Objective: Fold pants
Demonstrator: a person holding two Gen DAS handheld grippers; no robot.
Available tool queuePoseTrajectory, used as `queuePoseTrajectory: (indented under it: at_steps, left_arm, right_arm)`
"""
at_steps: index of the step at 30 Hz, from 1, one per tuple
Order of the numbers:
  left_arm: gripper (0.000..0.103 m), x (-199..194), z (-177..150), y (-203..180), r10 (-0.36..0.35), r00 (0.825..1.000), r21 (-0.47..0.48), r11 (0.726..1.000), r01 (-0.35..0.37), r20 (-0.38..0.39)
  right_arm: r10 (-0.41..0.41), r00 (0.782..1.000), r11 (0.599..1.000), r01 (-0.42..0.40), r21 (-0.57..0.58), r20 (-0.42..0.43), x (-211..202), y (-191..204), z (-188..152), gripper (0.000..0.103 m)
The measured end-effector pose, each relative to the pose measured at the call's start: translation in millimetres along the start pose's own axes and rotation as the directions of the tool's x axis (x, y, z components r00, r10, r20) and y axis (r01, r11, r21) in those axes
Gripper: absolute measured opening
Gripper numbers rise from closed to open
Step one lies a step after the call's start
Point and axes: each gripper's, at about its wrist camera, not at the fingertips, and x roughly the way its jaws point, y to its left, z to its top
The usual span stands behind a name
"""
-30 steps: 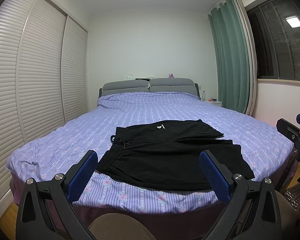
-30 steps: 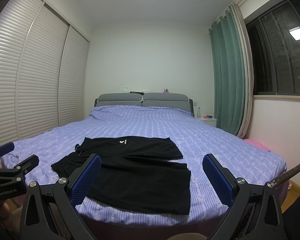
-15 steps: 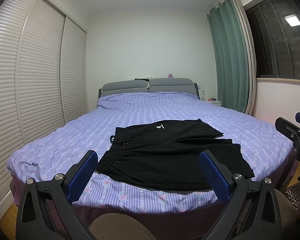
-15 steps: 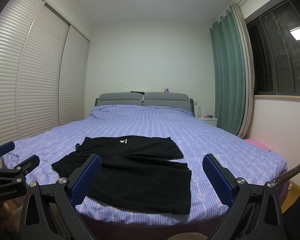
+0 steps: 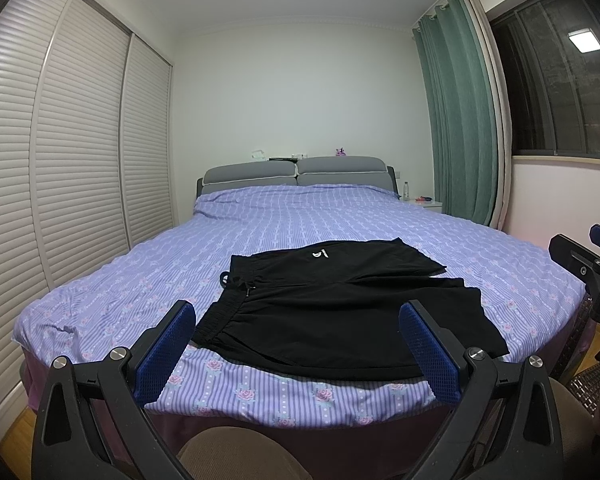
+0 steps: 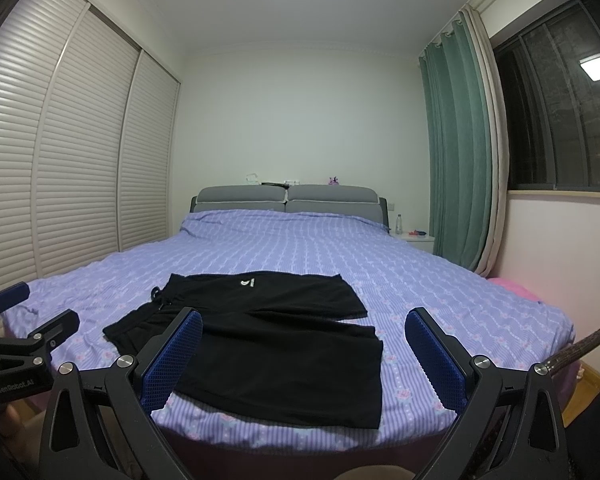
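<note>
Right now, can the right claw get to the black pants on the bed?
Probably yes. The right claw is open, and nothing lies between it and the black pants spread flat on the bed.

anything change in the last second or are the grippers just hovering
Nothing visibly changed. The left gripper and right gripper hang open in front of the bed, holding nothing, and the black shorts lie spread flat on the purple sheet, untouched.

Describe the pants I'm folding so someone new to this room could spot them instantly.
Find the big bed with the purple striped sheet. Near its foot edge lie the black shorts, spread flat with the waistband to the left. They are the only dark item on the sheet, with a small white logo on the far leg.
</note>
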Motion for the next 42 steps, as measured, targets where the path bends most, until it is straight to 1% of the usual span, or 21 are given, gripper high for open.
queuePoseTrajectory:
  at_steps: [19,27,30,34,37,42]
  left_arm:
    - [0.103,0.2,-0.5,-1.8,-0.002,1.000,0.007,1.000,0.002,0.000]
    - [0.103,0.1,2.8,-1.9,-0.006,1.000,0.005,1.000,0.006,-0.008]
    - [0.103,3.3,3.9,-2.8,-0.013,1.000,0.002,1.000,0.013,-0.022]
    - [0.103,13.3,7.0,-3.5,-0.020,0.999,-0.005,1.000,0.020,-0.042]
    - [0.103,24.5,12.3,-6.0,-0.018,0.999,0.004,1.000,0.018,-0.043]
    - [0.103,55.4,29.6,-8.6,-0.021,0.998,0.021,1.000,0.022,-0.051]
  right_arm:
    - [0.001,1.000,1.000,-0.001,-0.005,0.005,0.8,0.8,0.6,0.102]
    - [0.008,1.000,1.000,-0.008,0.001,-0.017,4.4,0.3,-1.2,0.102]
    - [0.009,1.000,1.000,-0.010,-0.003,-0.020,6.6,0.8,0.2,0.102]
    - [0.005,1.000,1.000,-0.005,-0.013,-0.008,8.0,0.2,5.2,0.102]
    - [0.005,1.000,1.000,-0.005,-0.018,-0.011,13.6,-1.3,10.7,0.102]
    - [-0.016,0.999,1.000,0.015,-0.015,-0.035,38.4,-10.4,22.5,0.102]
